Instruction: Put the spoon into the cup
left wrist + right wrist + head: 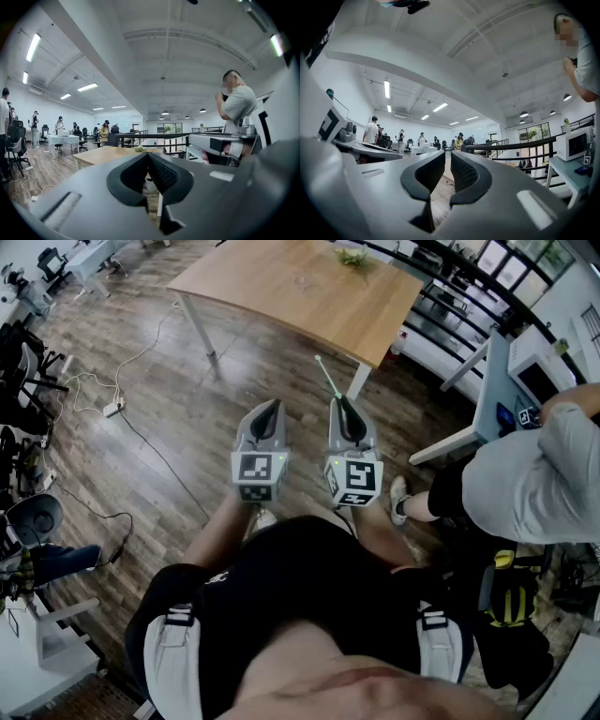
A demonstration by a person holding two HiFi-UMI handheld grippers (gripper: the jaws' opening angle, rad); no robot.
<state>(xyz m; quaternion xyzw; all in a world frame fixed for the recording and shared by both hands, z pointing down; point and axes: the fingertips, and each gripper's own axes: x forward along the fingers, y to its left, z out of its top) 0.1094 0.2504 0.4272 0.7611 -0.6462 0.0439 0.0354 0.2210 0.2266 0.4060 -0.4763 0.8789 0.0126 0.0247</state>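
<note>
In the head view both grippers are held side by side at waist height over the wooden floor, pointing toward a wooden table [281, 296]. A thin pale green spoon [328, 377] sticks forward and to the left out of the tip of my right gripper [345, 401], which is shut on it. In the right gripper view the pads [461, 171] stand a narrow gap apart and the spoon is hidden. My left gripper [273, 404] is shut and holds nothing; its pads [161, 173] meet at the tip. I cannot make out a cup.
A small green plant [353, 256] sits at the table's far edge. A person in grey [534, 474] stands close on the right by a desk [492, 390]. A cable and power strip [112, 409] lie on the floor at left, near office chairs [23, 371].
</note>
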